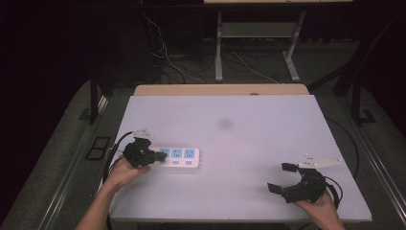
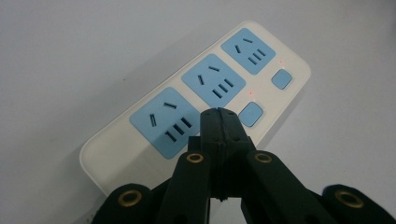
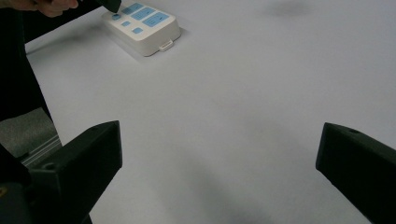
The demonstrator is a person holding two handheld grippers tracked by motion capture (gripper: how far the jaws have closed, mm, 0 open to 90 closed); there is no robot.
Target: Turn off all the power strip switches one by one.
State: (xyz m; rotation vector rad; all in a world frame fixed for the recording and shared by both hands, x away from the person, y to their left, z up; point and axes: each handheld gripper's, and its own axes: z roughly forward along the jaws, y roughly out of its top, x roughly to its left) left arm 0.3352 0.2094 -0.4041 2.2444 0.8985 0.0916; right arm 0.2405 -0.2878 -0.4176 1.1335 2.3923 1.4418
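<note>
Looking down from the high view, we see the left gripper [image 1: 160, 155] with its jaws pressed fully together, nothing between them, their joined tips over the near end of the white power strip [image 1: 184, 160]. In the left gripper view the closed tips [image 2: 219, 114] sit right by a blue switch button [image 2: 251, 114], beside the first blue socket [image 2: 166, 121]; whether they press the strip we cannot tell. Our right gripper [image 1: 282, 178] rests well apart at the table's near right, its jaws spread wide and empty. The strip lies flat on the pale table [image 1: 249, 139], near its left edge. Beyond the table we see a dark floor with loose cables [image 1: 167, 57] and a desk frame's legs [image 1: 219, 48].
</note>
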